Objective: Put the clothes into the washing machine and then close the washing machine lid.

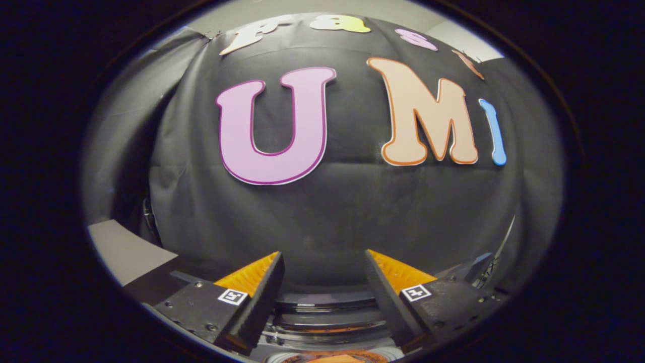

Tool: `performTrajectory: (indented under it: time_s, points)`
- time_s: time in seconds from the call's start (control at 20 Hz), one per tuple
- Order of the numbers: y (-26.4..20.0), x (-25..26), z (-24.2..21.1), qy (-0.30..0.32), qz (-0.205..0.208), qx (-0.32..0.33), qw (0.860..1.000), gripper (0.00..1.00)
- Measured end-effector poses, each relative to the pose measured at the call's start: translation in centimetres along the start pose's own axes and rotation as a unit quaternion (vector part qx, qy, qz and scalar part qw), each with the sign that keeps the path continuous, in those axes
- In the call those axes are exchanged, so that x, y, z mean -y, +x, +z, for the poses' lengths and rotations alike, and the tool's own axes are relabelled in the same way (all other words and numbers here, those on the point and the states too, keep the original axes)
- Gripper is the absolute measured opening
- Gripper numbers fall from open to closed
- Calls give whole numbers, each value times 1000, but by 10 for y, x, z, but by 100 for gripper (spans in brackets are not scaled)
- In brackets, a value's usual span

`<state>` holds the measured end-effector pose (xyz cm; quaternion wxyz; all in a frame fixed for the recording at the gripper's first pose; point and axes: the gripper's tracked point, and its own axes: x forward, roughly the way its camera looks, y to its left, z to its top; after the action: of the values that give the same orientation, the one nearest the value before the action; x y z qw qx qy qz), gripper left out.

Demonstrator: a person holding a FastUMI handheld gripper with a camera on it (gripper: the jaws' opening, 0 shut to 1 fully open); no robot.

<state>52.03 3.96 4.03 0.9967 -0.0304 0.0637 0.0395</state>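
Observation:
My gripper stands open, its two fingers spread wide with nothing between them. It points level at the black cloth wall. Low between the fingers I see a curved dark rim with a clear edge, which looks like the top of the washing machine. A sliver of something orange-brown shows just below that rim; I cannot tell whether it is cloth. Whether the lid is up or down cannot be told from here.
The black cloth wall hangs close ahead, beyond the machine. A pale grey surface lies to the left of the left finger. Dark parts with a blue tip sit to the right of the right finger.

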Motion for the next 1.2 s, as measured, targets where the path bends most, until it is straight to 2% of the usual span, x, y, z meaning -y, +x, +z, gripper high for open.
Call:
performTrajectory:
  time_s: [0.25,0.55,1.2]
  points:
    - [-41,1,-8,1,-5,36,999,95]
    - [-80,3,-21,2,-21,47,999,95]
    - [-103,4,-27,-3,-27,55,998,95]
